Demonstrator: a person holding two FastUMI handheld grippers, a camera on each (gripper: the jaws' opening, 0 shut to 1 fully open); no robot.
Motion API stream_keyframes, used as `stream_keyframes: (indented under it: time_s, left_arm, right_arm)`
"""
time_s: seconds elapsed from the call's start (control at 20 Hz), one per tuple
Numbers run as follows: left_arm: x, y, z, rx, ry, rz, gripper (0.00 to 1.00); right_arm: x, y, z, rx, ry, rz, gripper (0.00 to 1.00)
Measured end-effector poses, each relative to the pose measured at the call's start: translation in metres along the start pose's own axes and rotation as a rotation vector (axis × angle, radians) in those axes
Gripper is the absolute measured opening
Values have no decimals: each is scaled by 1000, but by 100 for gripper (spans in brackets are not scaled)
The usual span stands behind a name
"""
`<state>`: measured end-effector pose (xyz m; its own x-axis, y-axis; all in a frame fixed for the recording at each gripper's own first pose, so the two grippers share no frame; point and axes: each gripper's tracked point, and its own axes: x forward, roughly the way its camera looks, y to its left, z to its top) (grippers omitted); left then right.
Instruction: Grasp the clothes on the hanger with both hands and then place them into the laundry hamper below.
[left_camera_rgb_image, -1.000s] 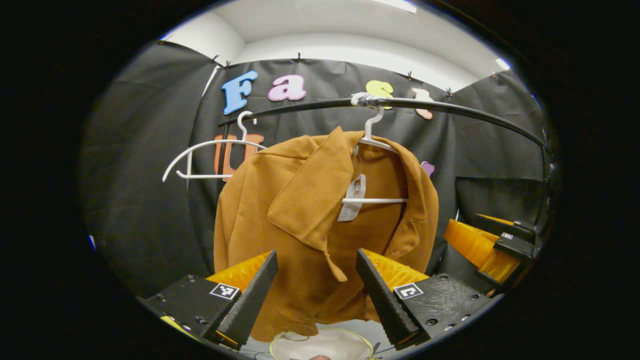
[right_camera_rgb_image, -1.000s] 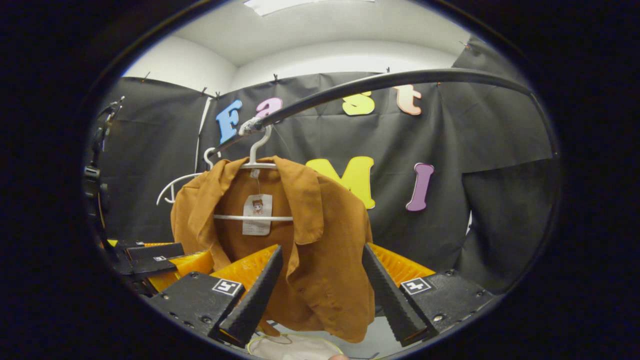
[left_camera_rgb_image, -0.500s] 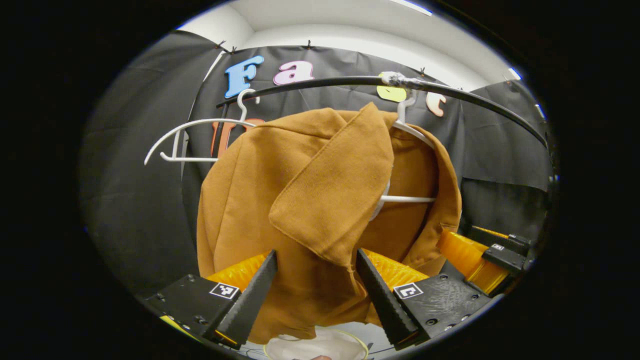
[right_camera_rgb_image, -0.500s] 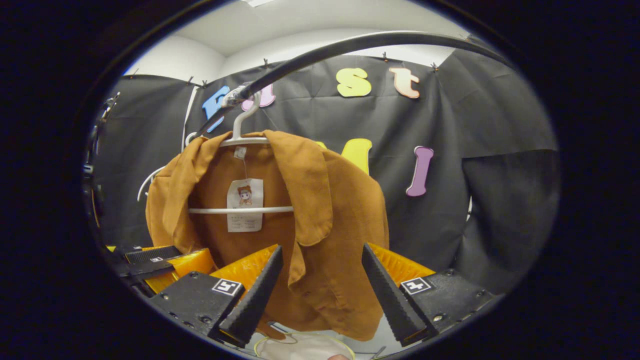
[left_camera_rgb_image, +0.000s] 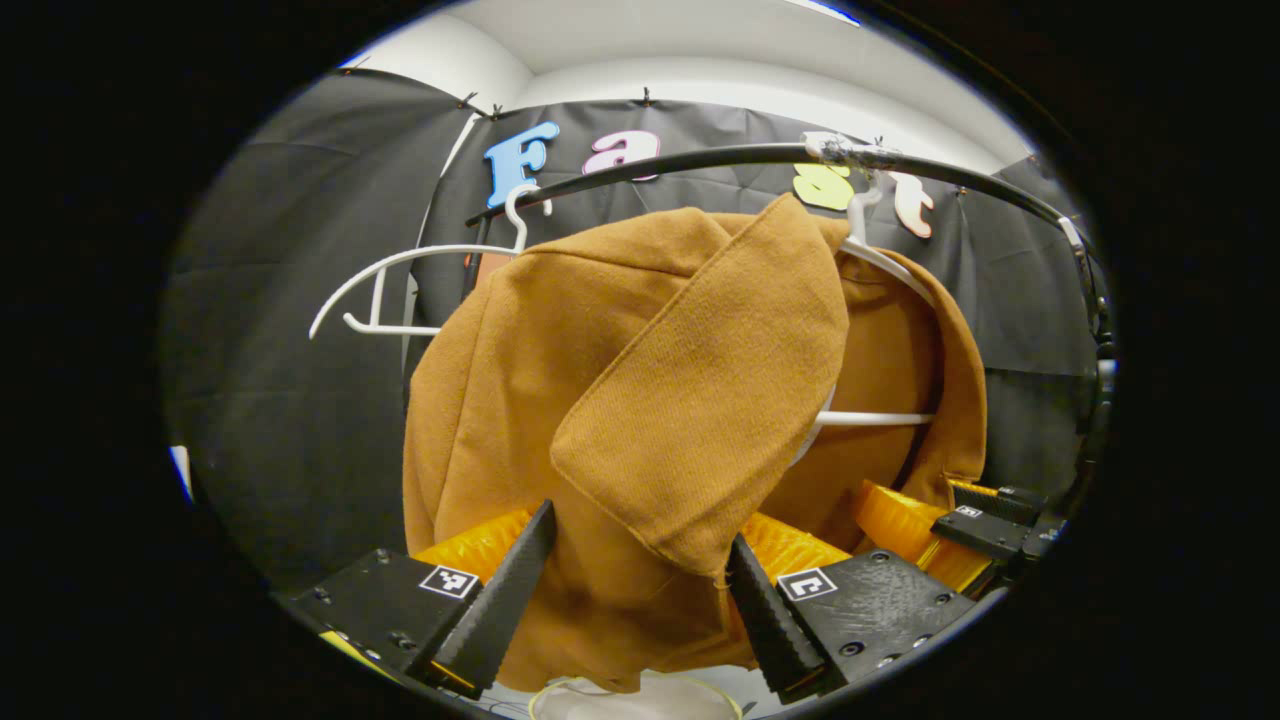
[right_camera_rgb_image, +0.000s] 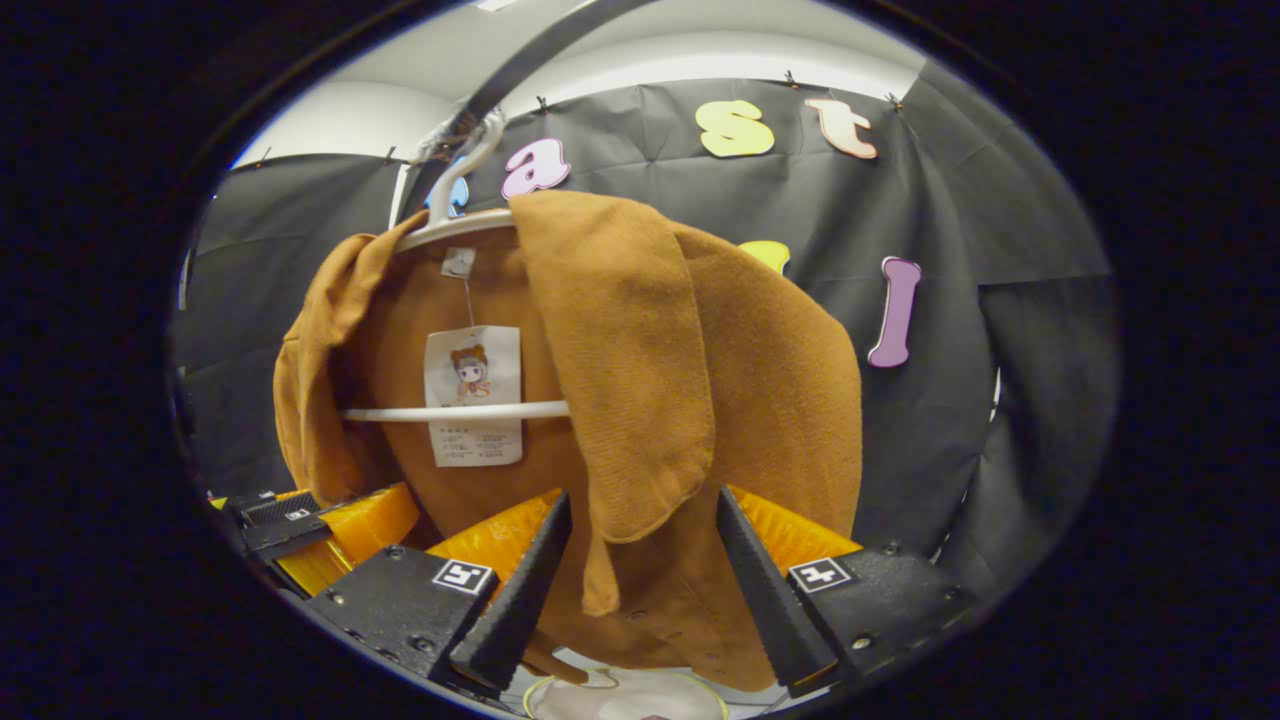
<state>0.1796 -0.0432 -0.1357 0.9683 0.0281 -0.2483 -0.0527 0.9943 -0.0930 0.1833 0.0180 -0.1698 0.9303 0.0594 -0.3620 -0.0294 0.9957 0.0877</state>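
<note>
A brown jacket (left_camera_rgb_image: 620, 400) hangs on a white hanger (left_camera_rgb_image: 880, 418) from a black rail (left_camera_rgb_image: 700, 158). My left gripper (left_camera_rgb_image: 640, 590) is open, and one collar flap droops between its fingers without being pinched. In the right gripper view the same jacket (right_camera_rgb_image: 700, 400) hangs with a paper tag (right_camera_rgb_image: 472, 395) inside it. My right gripper (right_camera_rgb_image: 635, 590) is open too, the other lapel hanging down between its fingers. The rim of the white laundry hamper (left_camera_rgb_image: 640, 700) shows below the jacket, and the hamper (right_camera_rgb_image: 625, 697) lies under the hem.
An empty white hanger (left_camera_rgb_image: 400, 290) hangs on the rail left of the jacket. The right gripper (left_camera_rgb_image: 985, 520) shows at the right in the left gripper view, and the left gripper (right_camera_rgb_image: 300, 515) at the left in the right gripper view.
Both grippers have moved in towards the jacket and up. It now looms larger, and each lapel hangs deeper between the open fingers.
</note>
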Motion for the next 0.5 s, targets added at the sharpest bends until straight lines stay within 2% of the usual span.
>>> stream_keyframes:
  time_s: [0.05, 0.1, 0.15, 0.2, 0.25, 0.3, 0.35, 0.45, 0.5]
  left_arm:
    - [3, -1, -1, 1, -4, 12, 91]
    - [6, -1, -1, 3, -5, 23, 88]
    - [7, -1, -2, 3, -7, 33, 76]
    - [9, -2, -2, 2, -4, 34, 65]
    - [11, -3, -3, 0, 3, 38, 53]
    - [14, -1, -5, 2, 8, 56, 42]
    - [14, 3, -4, 0, 8, 75, 30]
    - [14, -4, -4, -25, 11, 33, 7]
    - [14, 0, -3, -29, 10, 42, 8]
  right_arm:
    - [4, -1, -2, 9, 9, 10, 90]
    - [6, -2, -5, 13, 17, 15, 83]
    - [7, -4, -5, 11, 21, 21, 79]
    - [8, -3, -6, 4, 23, 33, 69]
    - [9, -2, -6, -8, 22, 39, 68]
    - [11, -3, -5, -19, 17, 37, 56]
    - [12, -5, -3, -24, 10, 36, 56]
    - [7, -8, -2, -18, 0, 34, 42]
    - [6, -11, -2, -7, -6, 32, 34]
